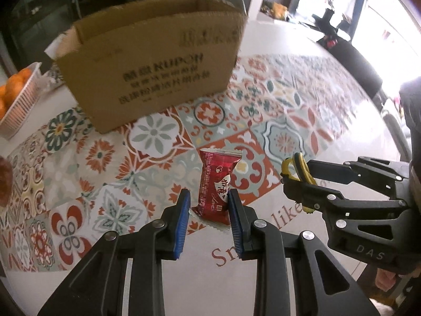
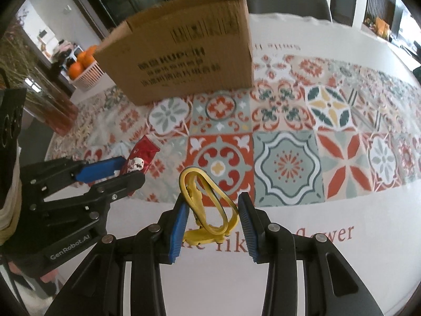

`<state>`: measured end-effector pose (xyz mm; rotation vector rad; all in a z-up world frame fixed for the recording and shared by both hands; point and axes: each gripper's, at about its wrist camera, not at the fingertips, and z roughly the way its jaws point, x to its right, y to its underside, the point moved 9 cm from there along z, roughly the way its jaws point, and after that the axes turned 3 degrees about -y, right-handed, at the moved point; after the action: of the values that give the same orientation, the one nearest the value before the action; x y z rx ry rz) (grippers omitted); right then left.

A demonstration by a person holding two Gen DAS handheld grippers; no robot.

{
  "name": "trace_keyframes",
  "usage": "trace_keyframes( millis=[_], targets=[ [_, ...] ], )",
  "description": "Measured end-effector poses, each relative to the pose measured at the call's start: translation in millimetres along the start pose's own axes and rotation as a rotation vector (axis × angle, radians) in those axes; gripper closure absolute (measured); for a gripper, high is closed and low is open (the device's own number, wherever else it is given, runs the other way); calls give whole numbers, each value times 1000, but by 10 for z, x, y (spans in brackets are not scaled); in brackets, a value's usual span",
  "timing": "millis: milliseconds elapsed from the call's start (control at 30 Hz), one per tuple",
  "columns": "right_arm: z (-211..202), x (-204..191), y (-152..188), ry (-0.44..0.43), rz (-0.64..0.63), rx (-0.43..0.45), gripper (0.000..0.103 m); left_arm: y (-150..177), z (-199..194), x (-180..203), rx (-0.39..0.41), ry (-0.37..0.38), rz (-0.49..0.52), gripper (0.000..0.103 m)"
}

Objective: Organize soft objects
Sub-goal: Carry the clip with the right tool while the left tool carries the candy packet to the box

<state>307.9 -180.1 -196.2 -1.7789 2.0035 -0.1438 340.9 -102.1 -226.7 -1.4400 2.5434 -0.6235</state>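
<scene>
Left wrist view: the left gripper (image 1: 209,205) is clenched on a red snack packet (image 1: 217,181), pads pinching its lower end near the crimped seal, the packet standing up between the fingers above the patterned tablecloth (image 1: 276,137). The packet looks light and crinkly, foil-like and probably a bit slippery, with soft contents that would crush under a hard squeeze; a hold low on the body beside the seal seems sound. An open cardboard box (image 1: 158,73) stands behind it, well apart, likely the drop spot. A basket of oranges (image 1: 18,97) sits at the left edge. The right gripper (image 1: 297,181) shows at right with something yellow in it. Right wrist view: the right gripper (image 2: 213,210) grasps a yellow looped object (image 2: 202,205), rubbery-looking with a dark rim, possibly a soft clip or strap; the shape is hard to read here. The left pad touches its flat stem, the loop bulges toward the other pad, so it likely flexes and could twist out; the stiffer stem is the better hold. The left gripper (image 2: 123,168) with the packet is at left, the box (image 2: 184,50) ahead.
</scene>
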Motion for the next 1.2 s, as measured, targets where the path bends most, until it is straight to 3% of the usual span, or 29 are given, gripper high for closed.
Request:
trace_keyframes(
  millis=[167, 700, 1200],
  targets=[
    [-161, -97, -141, -9, -15, 55, 63, -147, -368, -16, 51, -10, -49, 74],
    [-589, -345, -488, -77, -41, 196, 63, -427, -1001, -152, 207, -45, -128, 74],
    [-903, -584, -896, -126, -79, 308, 63, -767, -1364, -335, 317, -90, -165, 74]
  ],
)
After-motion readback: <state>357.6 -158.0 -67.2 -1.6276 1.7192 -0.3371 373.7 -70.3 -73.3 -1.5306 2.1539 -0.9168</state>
